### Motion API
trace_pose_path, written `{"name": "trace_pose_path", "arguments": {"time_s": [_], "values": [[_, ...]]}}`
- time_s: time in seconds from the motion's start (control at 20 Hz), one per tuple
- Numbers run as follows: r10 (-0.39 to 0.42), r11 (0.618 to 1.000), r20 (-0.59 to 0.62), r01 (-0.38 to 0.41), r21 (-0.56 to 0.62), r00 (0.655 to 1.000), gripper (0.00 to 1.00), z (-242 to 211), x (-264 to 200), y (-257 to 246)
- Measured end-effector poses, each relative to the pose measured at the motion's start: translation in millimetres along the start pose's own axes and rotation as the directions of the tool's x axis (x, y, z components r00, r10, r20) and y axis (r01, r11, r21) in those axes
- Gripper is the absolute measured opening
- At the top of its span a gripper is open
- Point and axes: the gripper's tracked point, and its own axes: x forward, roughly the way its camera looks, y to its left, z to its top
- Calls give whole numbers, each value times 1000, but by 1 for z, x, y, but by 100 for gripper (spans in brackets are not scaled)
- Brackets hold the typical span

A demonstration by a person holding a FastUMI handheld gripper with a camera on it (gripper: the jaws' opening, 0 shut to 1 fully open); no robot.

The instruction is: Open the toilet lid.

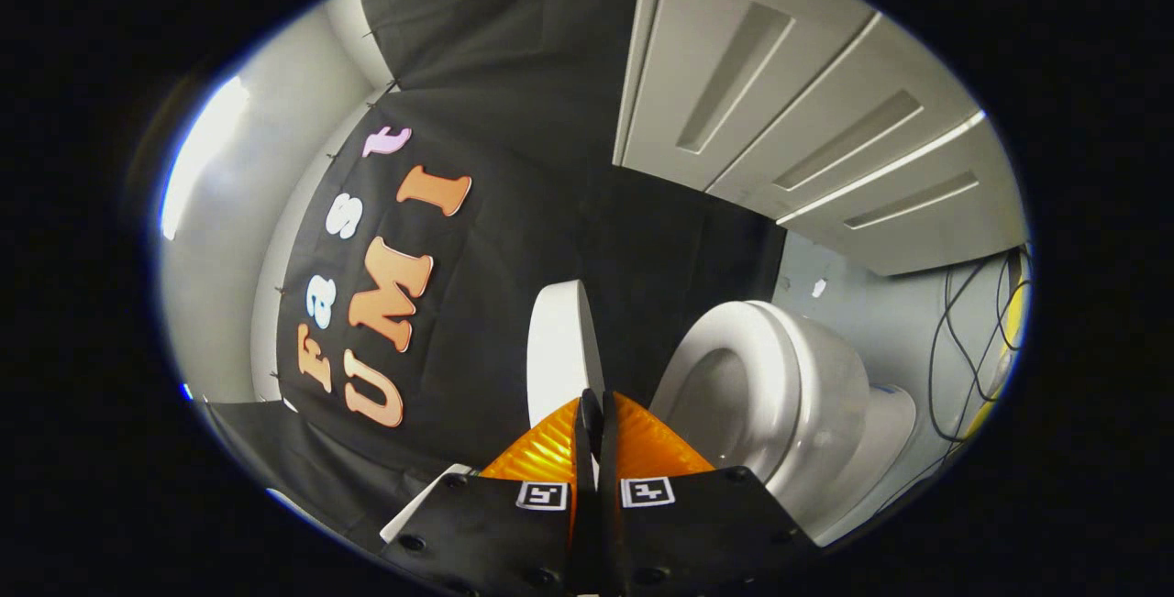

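Note:
The white toilet lid (558,349) is lifted well away from the seat (734,368) and stands nearly edge-on just ahead of my fingers. The bowl under the seat is uncovered, and the toilet's white body (830,395) lies beyond it. My gripper (592,409) has its orange fingers (541,455) pressed together on the lid's thin rim. A white sliver of the lid shows in the narrow gap between them.
White panelled doors (780,102) stand beyond the toilet. Dark cables (963,349) and a yellow one hang along the grey wall beside the toilet's base (885,427). A white corner (424,501), perhaps the tank, sits beside my fingers opposite the bowl.

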Motion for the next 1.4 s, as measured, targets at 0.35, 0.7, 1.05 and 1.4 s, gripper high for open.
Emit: {"name": "trace_pose_path", "arguments": {"time_s": [0.35,0.7,1.05,1.4], "values": [[29,997,-14,-30,-66,999,8,-6,-1,43],[52,993,-20,-54,-100,998,8,-18,-2,79],[83,986,-39,-87,-139,996,8,-35,-2,118],[110,957,-64,-123,-262,992,8,-65,-4,166]]}}
